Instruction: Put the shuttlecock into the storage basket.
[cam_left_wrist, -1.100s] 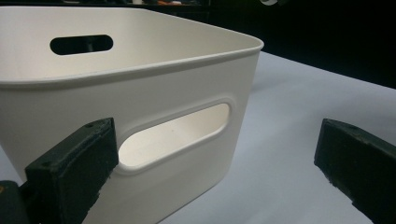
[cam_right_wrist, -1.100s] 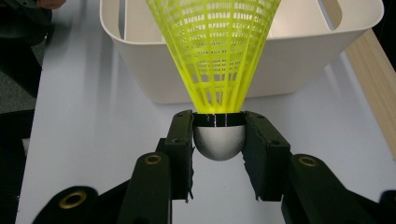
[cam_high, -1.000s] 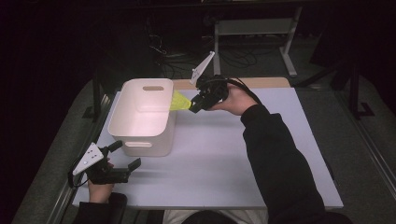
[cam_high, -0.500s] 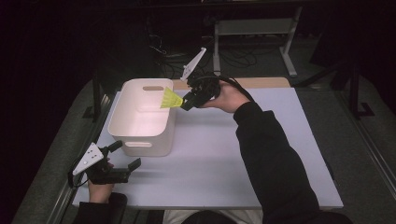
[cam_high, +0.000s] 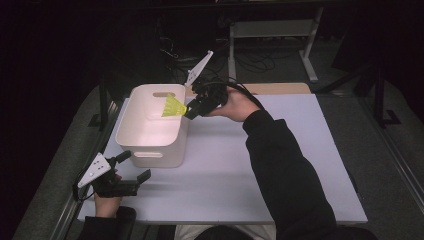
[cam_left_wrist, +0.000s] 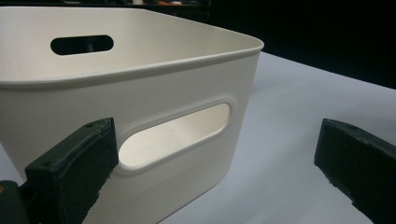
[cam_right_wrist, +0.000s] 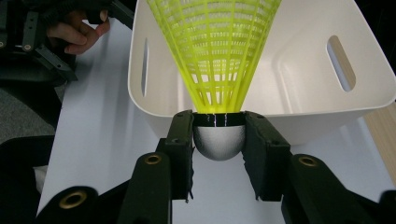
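A yellow plastic shuttlecock (cam_high: 173, 107) (cam_right_wrist: 214, 56) with a white rounded base hangs over the right rim of the white bin (cam_high: 150, 131) (cam_right_wrist: 289, 88) (cam_left_wrist: 154, 88). My right gripper (cam_high: 192, 112) (cam_right_wrist: 218, 142) is shut on its base, with the skirt pointing out over the bin's inside. My left gripper (cam_high: 132, 166) (cam_left_wrist: 212, 168) rests open on the white table near the front left corner, its jaws facing the bin's near handle slot, with nothing between them.
The white table top (cam_high: 240, 165) stretches wide to the right of the bin. A wooden strip (cam_high: 280, 88) lies along the far edge. Behind the table stand a metal frame (cam_high: 270, 35) and loose cables. The person's right sleeve (cam_high: 285, 170) crosses the middle of the table.
My right gripper has carried the shuttlecock leftward, from beside the bin's far right corner to above its right rim. The left gripper has stayed put.
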